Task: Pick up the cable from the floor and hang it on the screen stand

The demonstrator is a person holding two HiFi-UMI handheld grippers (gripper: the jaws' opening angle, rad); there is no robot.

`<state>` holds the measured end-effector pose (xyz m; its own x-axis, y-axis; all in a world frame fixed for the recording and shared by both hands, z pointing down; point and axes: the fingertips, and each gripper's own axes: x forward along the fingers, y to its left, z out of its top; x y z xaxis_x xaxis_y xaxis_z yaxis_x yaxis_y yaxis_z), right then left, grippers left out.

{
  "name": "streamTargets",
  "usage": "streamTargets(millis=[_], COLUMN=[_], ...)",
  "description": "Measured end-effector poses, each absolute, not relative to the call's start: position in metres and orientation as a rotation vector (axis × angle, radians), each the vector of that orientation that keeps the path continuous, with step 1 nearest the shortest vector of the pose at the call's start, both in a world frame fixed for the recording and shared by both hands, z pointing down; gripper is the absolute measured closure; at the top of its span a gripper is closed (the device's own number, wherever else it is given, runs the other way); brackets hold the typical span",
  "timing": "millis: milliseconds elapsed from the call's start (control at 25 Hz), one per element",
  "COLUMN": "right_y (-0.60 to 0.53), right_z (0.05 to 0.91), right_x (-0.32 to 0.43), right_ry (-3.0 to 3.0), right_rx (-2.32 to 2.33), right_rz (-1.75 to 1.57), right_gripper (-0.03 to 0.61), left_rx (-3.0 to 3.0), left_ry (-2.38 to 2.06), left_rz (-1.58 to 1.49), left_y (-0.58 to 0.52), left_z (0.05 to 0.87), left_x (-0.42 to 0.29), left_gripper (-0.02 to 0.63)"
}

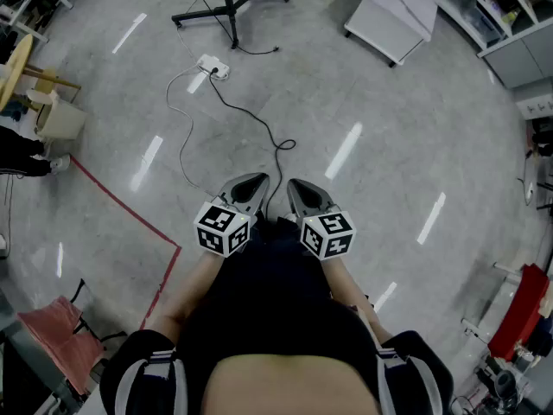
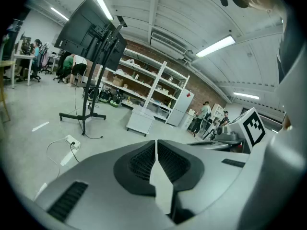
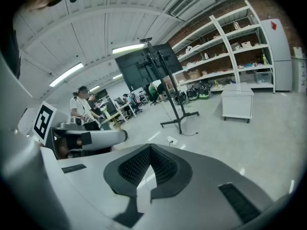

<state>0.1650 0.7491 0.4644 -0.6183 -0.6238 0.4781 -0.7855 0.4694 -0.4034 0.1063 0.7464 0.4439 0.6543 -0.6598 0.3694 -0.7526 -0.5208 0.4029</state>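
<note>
Left gripper (image 2: 156, 150): jaws closed together, nothing between them. Right gripper (image 3: 149, 152): same, shut and empty. Both are held just ahead of the body, tips aimed down toward the floor (image 1: 397, 128).

The black cable (image 1: 286, 144) lies on the floor directly ahead. Its long axis runs diagonally from a small loop near the jaws up-left to the white power strip (image 1: 212, 66), close to the screen stand (image 1: 232, 5).

Risks:
- The far end appears to be plugged in, so lifting could drag the strip.
- The thin cable lies flat and could slip from a pinch.
- The white lead (image 1: 183, 137) nearby could be grabbed by mistake.
</note>
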Motion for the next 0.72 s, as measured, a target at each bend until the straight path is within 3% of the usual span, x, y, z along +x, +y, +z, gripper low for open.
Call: streamTargets(millis=[720], right_y=[0.725], right_z=[0.448], right_x=[0.145], right_ry=[-2.438], right_rx=[1.376], right_rz=[0.868], right_gripper=[0.554], left_rx=[2.391], left_ry=[-1.108], left_rz=[0.245], left_y=[0.74], left_z=[0.437], left_x=[0.077], left_gripper=[0.591])
